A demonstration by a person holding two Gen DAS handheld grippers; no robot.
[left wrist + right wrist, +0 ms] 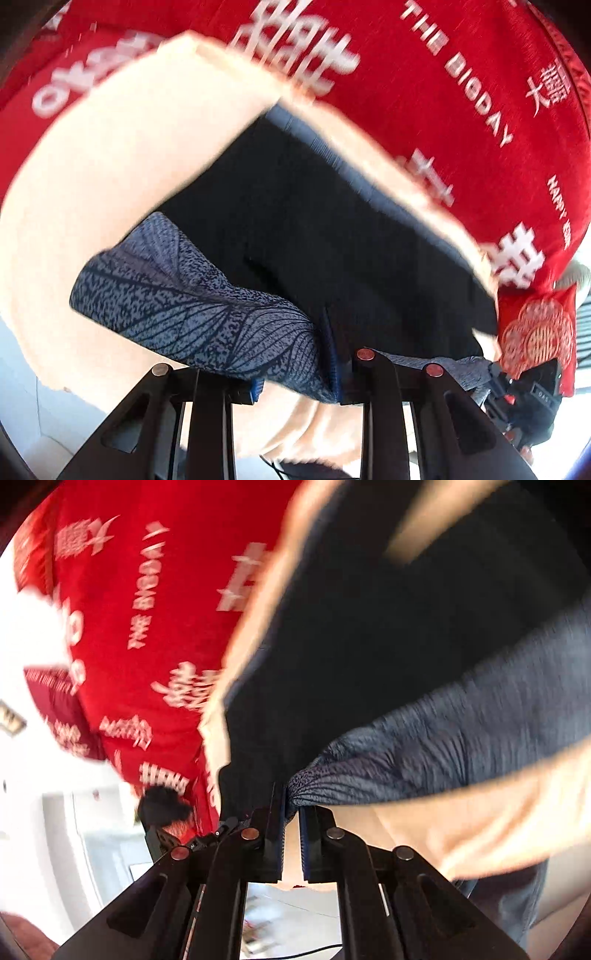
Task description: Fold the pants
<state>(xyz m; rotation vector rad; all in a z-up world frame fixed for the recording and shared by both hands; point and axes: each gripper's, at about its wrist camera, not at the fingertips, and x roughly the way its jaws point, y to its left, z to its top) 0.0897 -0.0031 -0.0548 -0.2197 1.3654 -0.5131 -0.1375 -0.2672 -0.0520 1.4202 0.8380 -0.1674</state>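
Pants (295, 240) lie on a cloth (122, 166) spread over a printed cover (443, 110) | cover runs beyond the cloth's far edge | left hand-held gripper (295, 387) at pants' near edge | right hand-held gripper (291, 834) at pants' near edge, cover to its left

a red cloth (424, 92) printed with white lettering is lying beyond the fingertips, and a cream blanket (110, 166) is spreading over it, closer to the fingers.
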